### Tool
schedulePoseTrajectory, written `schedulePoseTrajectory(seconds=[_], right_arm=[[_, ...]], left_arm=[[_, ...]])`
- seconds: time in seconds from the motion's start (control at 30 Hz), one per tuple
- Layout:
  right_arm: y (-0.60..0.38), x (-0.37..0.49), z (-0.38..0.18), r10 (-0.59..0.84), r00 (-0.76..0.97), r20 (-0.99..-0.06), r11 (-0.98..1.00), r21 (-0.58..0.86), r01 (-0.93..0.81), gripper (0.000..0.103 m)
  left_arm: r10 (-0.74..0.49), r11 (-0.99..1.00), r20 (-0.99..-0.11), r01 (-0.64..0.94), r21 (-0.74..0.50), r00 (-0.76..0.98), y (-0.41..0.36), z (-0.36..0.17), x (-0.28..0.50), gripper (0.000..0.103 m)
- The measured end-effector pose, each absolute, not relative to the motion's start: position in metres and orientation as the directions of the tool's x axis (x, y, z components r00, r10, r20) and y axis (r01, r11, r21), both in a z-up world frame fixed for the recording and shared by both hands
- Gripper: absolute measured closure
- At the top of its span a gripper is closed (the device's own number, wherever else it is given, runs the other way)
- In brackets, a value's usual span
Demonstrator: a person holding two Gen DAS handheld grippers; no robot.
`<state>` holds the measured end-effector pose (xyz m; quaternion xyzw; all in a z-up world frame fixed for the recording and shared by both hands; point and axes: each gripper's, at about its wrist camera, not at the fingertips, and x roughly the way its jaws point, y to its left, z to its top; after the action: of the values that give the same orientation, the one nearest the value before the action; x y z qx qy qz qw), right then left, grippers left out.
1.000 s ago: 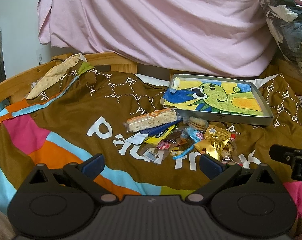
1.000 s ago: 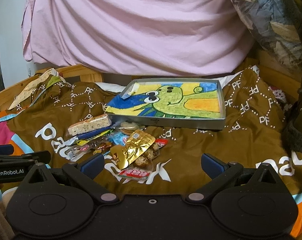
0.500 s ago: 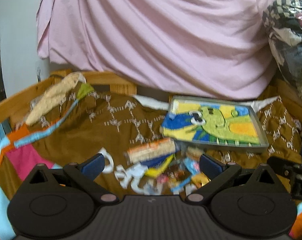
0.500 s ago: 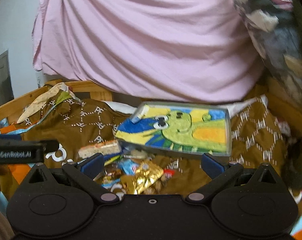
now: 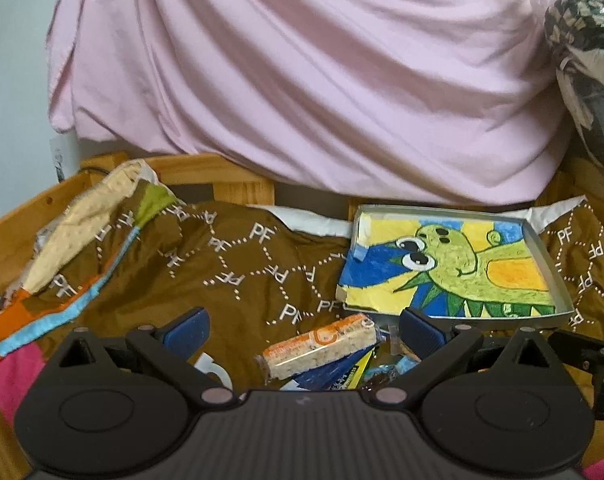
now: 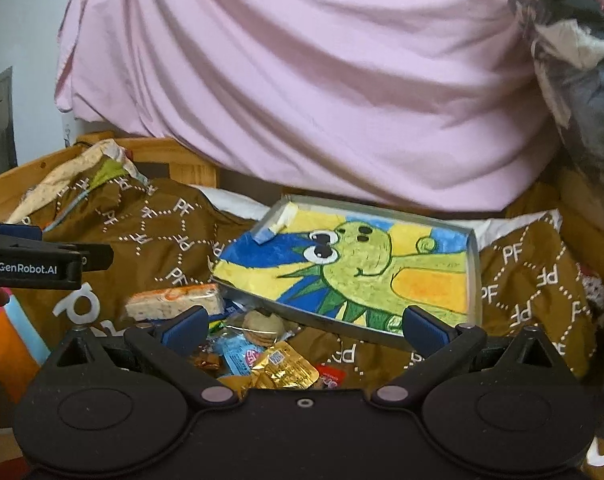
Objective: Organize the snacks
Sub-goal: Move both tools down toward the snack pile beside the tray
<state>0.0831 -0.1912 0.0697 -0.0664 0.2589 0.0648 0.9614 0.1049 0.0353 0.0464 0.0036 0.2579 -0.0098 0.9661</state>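
A pile of wrapped snacks lies on a brown patterned blanket (image 5: 230,272). A long cereal bar in an orange and white wrapper (image 5: 320,348) (image 6: 176,300) tops the pile, beside a gold foil packet (image 6: 284,368), a light blue packet (image 6: 238,354) and a round biscuit pack (image 6: 264,326). Behind them sits a shallow metal tray (image 5: 542,248) (image 6: 473,264) lined with a green cartoon drawing. My left gripper (image 5: 302,328) hovers open over the cereal bar. My right gripper (image 6: 302,326) is open above the pile, holding nothing.
A pink sheet (image 5: 322,80) hangs behind the bed. A wooden bed frame (image 5: 206,168) runs along the back and left. Bagged clothes (image 6: 574,60) are stacked at the right. The left gripper's body (image 6: 34,262) shows at the right wrist view's left edge.
Both grippers have tilted up and moved forward toward the tray, so the snack pile now sits low between the fingers. Both stay open and no snack has moved.
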Motion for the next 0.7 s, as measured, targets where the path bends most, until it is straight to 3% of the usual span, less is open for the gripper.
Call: schedulePoseTrajectory(seconds=[0.7], right_arm=[[-0.191,0.138,0.008,0.056,0.787,-0.614,0.986,-0.089,-0.140,0.001]], left_arm=[[-0.081,0.996,-0.597,0.094,-0.010,0.798,0.026,-0.012,0.169,0.000]])
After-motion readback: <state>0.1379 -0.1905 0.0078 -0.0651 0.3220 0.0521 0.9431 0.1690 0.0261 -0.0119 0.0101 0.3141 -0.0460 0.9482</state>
